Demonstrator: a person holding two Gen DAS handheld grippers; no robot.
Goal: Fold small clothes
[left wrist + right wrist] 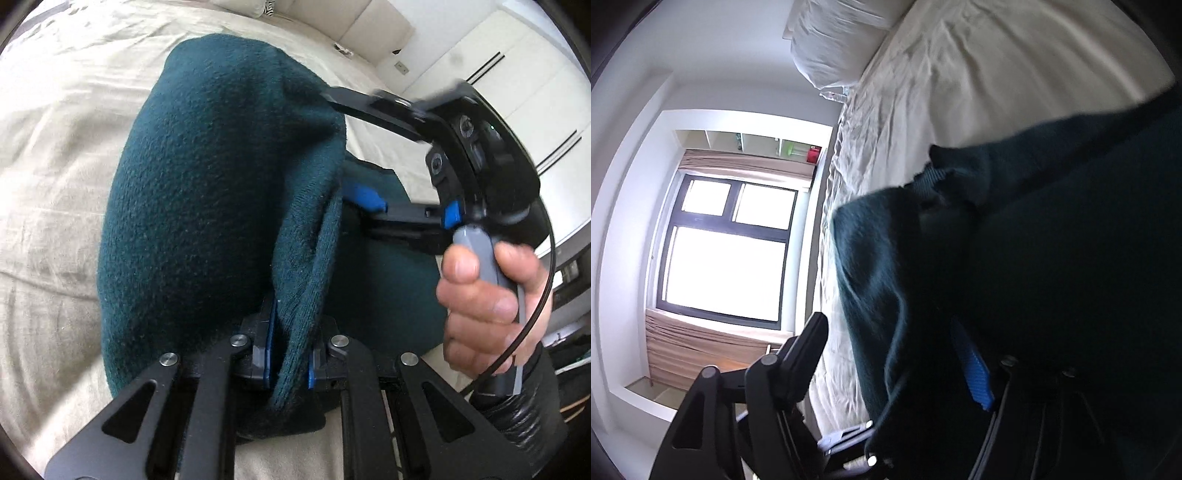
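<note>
A dark teal fleece garment (pixel 207 192) hangs bunched above the cream bed sheet (pixel 55 166). My left gripper (pixel 291 343) is shut on a folded edge of it, and the cloth rises from between the blue pads. My right gripper (pixel 338 146), held by a hand (pixel 487 295), reaches in from the right with its fingers wide apart. Its upper finger touches the garment's top edge, and its blue-padded lower finger (pixel 365 197) sits behind the fold. In the right wrist view the garment (pixel 1052 258) drapes over the blue-padded finger (pixel 975 380), while the other finger (pixel 809 350) stands free.
The bed sheet (pixel 960 74) stretches away with a white pillow (pixel 834 40) at its far end. A bright window (pixel 727 251) with beige curtains is beside the bed. White wardrobe doors (pixel 517 92) stand behind the right gripper.
</note>
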